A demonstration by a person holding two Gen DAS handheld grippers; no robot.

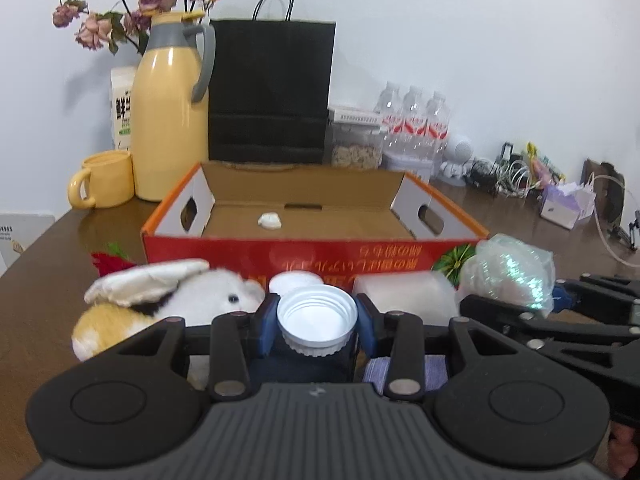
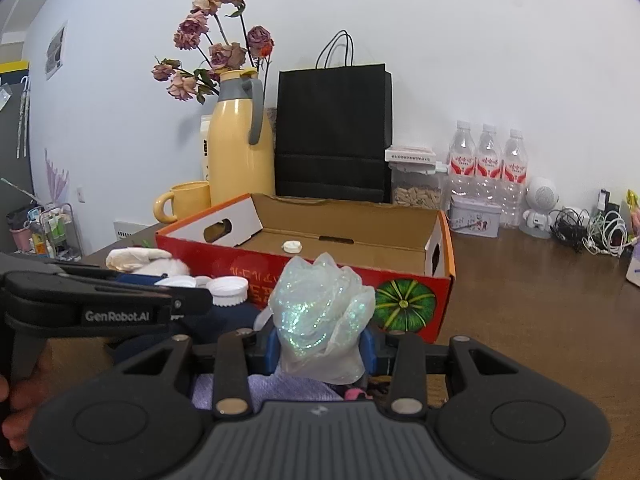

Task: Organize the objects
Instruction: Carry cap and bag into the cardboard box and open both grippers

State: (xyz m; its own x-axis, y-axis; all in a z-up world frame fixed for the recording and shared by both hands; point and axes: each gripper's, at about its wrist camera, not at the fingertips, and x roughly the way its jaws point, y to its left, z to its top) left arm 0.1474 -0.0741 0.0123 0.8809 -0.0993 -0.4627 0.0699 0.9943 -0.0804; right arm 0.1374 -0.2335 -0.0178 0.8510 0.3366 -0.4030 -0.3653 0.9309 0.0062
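**Two claws loaded, one item boxed**

One small white piece [image 1: 269, 221] lies on the floor of the open cardboard box [image 1: 316, 246]; nothing else shows inside it. By that count the sorting looks barely begun.

Item 1: left claw [image 1: 316, 320], clenched on a white screw cap [image 1: 317, 319]. Both blue pads press the cap's ribbed sides, its open side up. The cap is held low in front of the box's red front wall, not yet over the rim.

Item 2: right claw [image 2: 322, 346], grasping a crumpled iridescent plastic wrap [image 2: 320, 312], which bulges up out of the jaws. It too sits short of the box, near the corner with the printed green pumpkin.

Items still loose on the tabletop [image 2: 540, 320]: a plush toy [image 1: 168, 304] left of the cap, a second white cap [image 1: 294, 280] behind it, a translucent packet [image 1: 404, 294], and purple cloth [image 2: 264, 394] under the claws.

Pose: both claws sit side by side, level with each other, aimed forward and slightly down toward the box. Part of a hand [image 2: 16, 412] shows on the left tool's handle.

Remaining, as judged: carry both loads over the front wall, let go, then collect the loose pieces.
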